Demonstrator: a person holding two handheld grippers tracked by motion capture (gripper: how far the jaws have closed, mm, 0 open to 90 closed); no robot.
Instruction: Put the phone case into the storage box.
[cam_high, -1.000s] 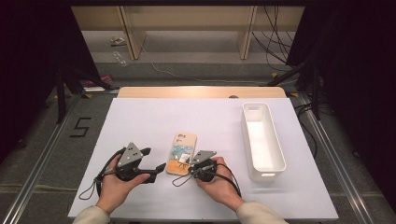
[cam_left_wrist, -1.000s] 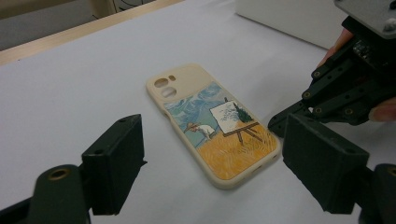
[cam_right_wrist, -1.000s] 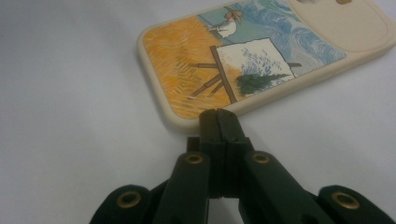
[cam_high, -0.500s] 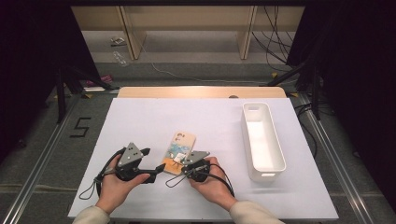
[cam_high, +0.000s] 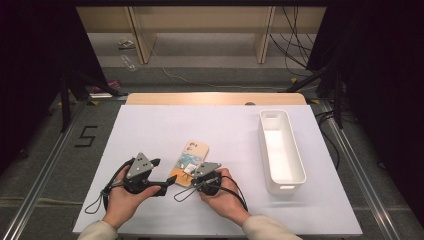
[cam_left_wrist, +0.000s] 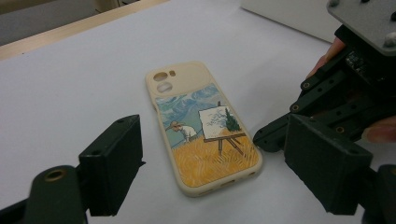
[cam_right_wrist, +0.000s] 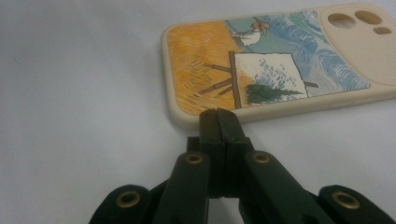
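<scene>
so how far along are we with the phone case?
Early. Done: both grippers are at the case, which lies flat on the table, picture side up. In hand: right gripper shut, tips at the case's edge, as if nudging it; left gripper open around its near end, not gripping. Left: the pickup, and probably a move to the empty bin.

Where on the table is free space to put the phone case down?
The white table is bare left of the phone case, also between the case and the white bin. It is crowded at the near edge, where the left gripper and right gripper meet the case.
</scene>
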